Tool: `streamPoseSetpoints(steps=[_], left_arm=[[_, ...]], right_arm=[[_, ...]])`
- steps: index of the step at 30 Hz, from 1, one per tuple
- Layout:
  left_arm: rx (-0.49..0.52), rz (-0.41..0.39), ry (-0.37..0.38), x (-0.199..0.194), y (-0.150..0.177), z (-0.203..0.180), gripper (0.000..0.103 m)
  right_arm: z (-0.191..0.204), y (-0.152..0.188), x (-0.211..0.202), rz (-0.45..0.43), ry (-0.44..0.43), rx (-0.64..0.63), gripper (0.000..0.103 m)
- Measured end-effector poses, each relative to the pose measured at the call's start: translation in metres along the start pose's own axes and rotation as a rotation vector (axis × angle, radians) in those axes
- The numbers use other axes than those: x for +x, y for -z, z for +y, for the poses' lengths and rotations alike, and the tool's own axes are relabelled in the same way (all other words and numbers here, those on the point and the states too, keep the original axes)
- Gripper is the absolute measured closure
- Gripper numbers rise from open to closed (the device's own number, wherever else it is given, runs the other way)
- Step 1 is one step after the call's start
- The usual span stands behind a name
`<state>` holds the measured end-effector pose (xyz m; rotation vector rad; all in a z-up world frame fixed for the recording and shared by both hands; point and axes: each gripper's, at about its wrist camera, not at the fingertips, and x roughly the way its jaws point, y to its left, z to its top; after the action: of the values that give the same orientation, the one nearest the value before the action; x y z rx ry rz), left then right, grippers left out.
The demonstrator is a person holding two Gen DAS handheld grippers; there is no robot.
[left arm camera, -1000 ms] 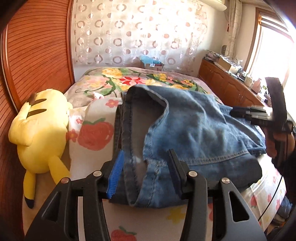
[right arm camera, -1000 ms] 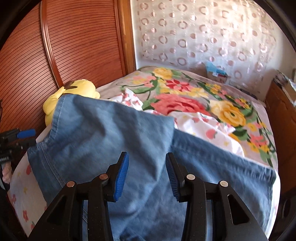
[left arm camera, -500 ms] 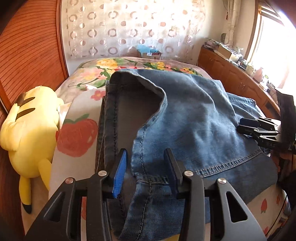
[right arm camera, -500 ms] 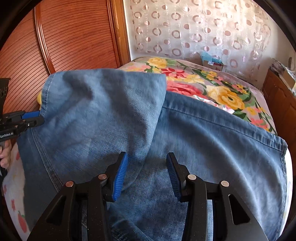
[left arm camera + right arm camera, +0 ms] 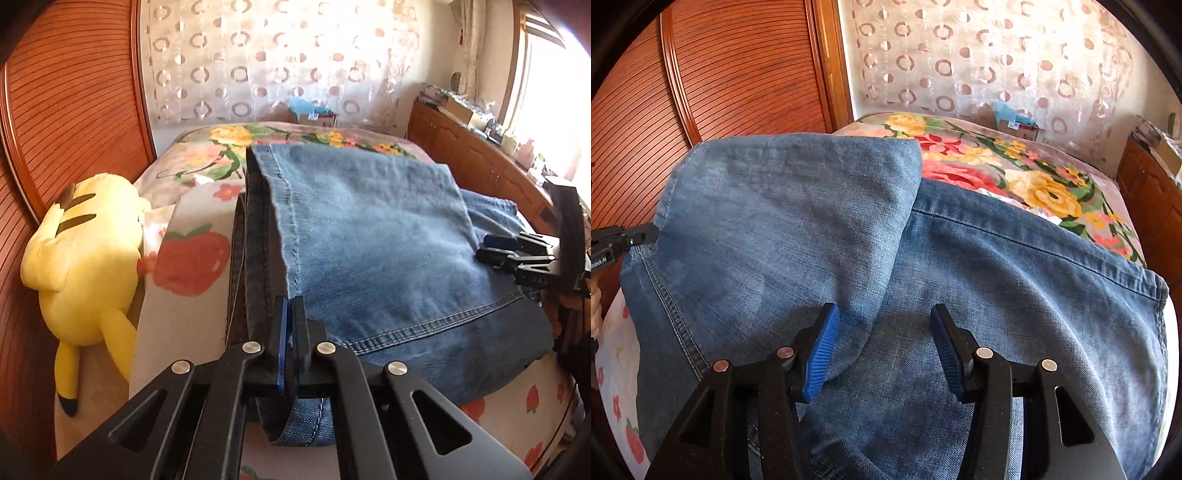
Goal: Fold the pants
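Bedspread [image 5: 192,258] bears jeans [image 5: 369,240]; left gripper [image 5: 291,314] jaws pinch their edge.

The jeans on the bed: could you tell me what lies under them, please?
Under the jeans lies a strawberry-print sheet over the floral bedspread. A dark strap-like edge peeks out along their side. Whatever else lies beneath is covered by denim.
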<state>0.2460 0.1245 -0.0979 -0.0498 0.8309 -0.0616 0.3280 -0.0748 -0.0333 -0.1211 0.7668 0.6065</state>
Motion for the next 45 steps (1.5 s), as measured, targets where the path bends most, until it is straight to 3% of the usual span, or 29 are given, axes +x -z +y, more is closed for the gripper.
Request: streamPoseSetpoints(steps=[3,6,8,10,13,25,34,45], left_arm=[[-0.015,-0.006,0.008,-0.003,-0.001,-0.001,0.099],[-0.008,-0.023,0.022,-0.009,-0.005,-0.004,0.079],[0.010,-0.027,0.021,-0.011,-0.008,-0.012,0.058],[0.028,-0.041,0.036,-0.014,-0.009,-0.020,0.051],[0.038,-0.056,0.042,-0.014,-0.013,-0.031,0.026],[0.063,-0.062,0.064,0.003,-0.022,-0.071,0.025],[0.062,-0.046,0.074,0.011,-0.017,-0.078,0.025],[0.099,-0.047,0.119,0.008,-0.013,-0.102,0.025]], right_arm=[[0.000,0.001,-0.001,-0.001,0.002,0.001,0.050],[0.000,0.002,-0.001,-0.001,0.002,0.001,0.050],[0.000,0.002,-0.001,-0.001,0.002,0.000,0.050],[0.000,0.002,-0.002,-0.001,0.002,0.000,0.050],[0.000,0.002,-0.002,-0.002,0.001,0.001,0.050],[0.001,0.005,-0.002,0.000,0.008,-0.008,0.049],[-0.006,0.010,-0.008,-0.002,0.018,0.025,0.049],[-0.043,0.043,-0.085,-0.089,0.097,0.117,0.049]])
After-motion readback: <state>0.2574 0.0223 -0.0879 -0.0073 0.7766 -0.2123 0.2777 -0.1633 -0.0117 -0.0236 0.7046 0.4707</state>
